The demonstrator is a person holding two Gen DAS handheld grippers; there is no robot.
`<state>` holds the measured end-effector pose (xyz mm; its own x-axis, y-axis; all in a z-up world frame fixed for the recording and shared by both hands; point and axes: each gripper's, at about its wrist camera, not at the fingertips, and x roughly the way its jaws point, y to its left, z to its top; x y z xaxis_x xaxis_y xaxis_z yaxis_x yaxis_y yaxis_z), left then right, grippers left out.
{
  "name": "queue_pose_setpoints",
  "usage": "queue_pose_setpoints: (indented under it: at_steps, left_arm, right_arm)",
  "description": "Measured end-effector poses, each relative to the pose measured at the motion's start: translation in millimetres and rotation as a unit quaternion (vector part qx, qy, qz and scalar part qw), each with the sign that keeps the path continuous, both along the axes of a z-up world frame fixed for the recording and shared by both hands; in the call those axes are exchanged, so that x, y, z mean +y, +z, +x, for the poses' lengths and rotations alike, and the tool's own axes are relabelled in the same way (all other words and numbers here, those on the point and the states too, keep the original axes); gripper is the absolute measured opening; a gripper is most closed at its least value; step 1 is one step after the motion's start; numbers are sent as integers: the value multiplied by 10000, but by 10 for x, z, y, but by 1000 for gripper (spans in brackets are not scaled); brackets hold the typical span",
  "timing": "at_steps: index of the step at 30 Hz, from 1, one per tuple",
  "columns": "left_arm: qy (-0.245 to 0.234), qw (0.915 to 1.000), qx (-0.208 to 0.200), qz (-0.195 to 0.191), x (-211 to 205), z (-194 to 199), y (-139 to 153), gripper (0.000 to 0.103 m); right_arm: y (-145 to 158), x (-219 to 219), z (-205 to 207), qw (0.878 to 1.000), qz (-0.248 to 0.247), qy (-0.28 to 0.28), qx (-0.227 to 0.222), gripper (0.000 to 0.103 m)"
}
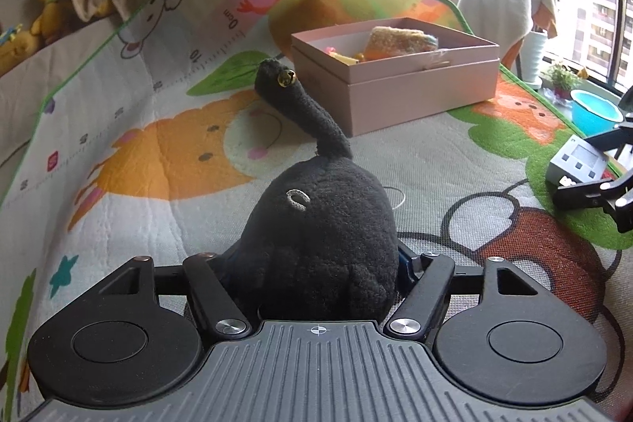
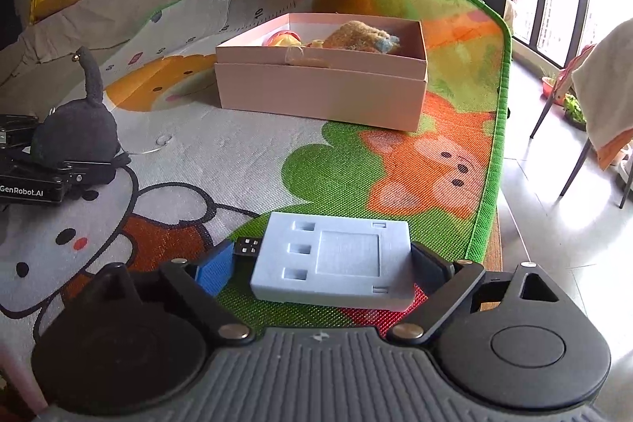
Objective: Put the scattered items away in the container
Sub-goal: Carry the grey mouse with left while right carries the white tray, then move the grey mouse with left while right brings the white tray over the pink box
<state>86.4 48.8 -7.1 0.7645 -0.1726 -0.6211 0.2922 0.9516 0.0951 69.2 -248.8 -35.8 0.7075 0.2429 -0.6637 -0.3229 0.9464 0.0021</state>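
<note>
We are holding the left gripper [image 1: 316, 263] around the black plush toy [image 1: 320, 224], whose round body is filling the gap between the fingers; the pads are hidden behind the plush, so we cannot tell whether they are pressing on it. The toy's long tail is sticking up and away from us, a small bell [image 1: 285, 78] hanging at its tip. Ahead of that gripper and slightly right, the pink box [image 1: 415, 93] is sitting on the play mat [image 1: 138, 165], already holding a few soft toys.

We are keeping the right gripper [image 2: 320, 263] wide, its fingers standing on either side of the pale blue block [image 2: 336, 256], which is lying flat on the mat. The blue left pad [image 2: 215, 267] is standing apart from the block; the right finger is close against its edge. The box is lying well ahead of this gripper too.
</note>
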Motion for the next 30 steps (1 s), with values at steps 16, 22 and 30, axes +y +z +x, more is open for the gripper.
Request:
queue_pose_setpoints:
  at_steps: [16, 22, 30]
  left_arm:
    - [-596, 9957, 91, -702, -650, -276, 197, 73]
    - [-843, 9896, 164, -1153, -780, -224, 324, 73]
    - [-1067, 9856, -196, -1297, -846, 105, 713, 73]
  right_arm:
    - [195, -182, -189, 9996, 116, 92, -239, 92]
    - [366, -264, -131, 9987, 159, 146, -466, 92]
    - [733, -277, 189, 9949, -23, 316, -960, 92]
